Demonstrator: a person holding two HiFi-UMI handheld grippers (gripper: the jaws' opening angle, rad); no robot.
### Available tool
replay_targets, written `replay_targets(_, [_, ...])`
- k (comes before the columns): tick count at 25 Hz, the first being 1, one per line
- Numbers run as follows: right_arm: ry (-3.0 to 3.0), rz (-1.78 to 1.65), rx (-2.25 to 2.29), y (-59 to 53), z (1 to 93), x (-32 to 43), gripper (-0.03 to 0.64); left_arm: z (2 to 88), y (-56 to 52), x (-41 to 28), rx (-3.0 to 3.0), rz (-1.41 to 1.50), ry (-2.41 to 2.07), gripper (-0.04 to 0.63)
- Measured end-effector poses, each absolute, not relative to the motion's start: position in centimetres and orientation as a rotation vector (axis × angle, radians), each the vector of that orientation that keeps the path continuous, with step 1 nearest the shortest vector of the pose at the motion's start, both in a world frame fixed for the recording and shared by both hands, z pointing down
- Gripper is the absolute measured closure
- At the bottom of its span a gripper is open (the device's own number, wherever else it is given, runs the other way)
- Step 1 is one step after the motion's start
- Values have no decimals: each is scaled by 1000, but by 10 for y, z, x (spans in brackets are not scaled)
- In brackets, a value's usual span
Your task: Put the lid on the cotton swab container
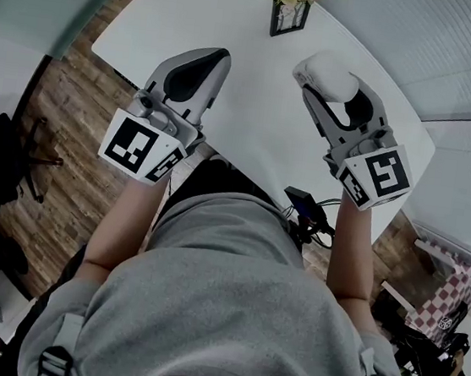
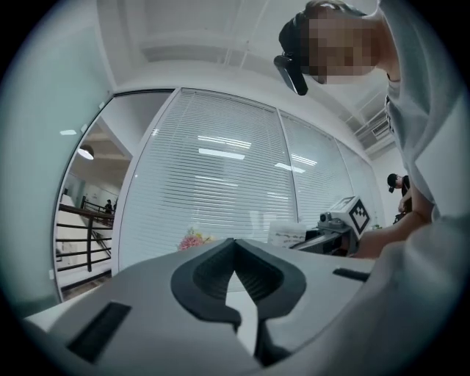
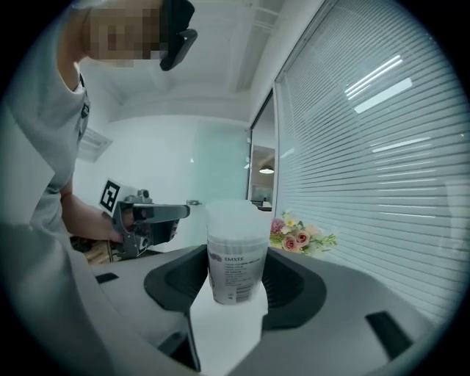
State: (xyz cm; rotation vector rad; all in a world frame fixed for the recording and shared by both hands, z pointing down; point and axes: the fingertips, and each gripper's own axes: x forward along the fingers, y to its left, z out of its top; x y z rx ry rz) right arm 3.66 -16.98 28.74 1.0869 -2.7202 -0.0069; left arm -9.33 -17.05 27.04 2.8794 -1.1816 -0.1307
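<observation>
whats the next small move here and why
Probably lower the right gripper and stand the cotton swab container on the table: the container, gripped in its jaws, already seems capped, the left gripper is shut and empty, and no loose lid shows.

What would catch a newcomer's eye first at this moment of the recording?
The eye goes first to the labelled cotton swab container, clamped between the jaws of the right gripper over the white table. Beside it, the left gripper has its jaws together with nothing in them. A vase of pink flowers stands at the table's far edge.
</observation>
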Motion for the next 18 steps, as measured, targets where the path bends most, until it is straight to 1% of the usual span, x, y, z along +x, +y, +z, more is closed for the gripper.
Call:
replay_targets(9, [-2703,63,1214,-182,293,67,379,289,-182,-108,2840,-65,-1279,591])
replay_targets(14, [-2672,65,1194,-194,316,71,379,294,-188,-114,2838,-27,-1337,591])
replay_targets(18, [-2652,144,1188,-206,347,76,379,301,-189,-119,2819,-5,-1388,591])
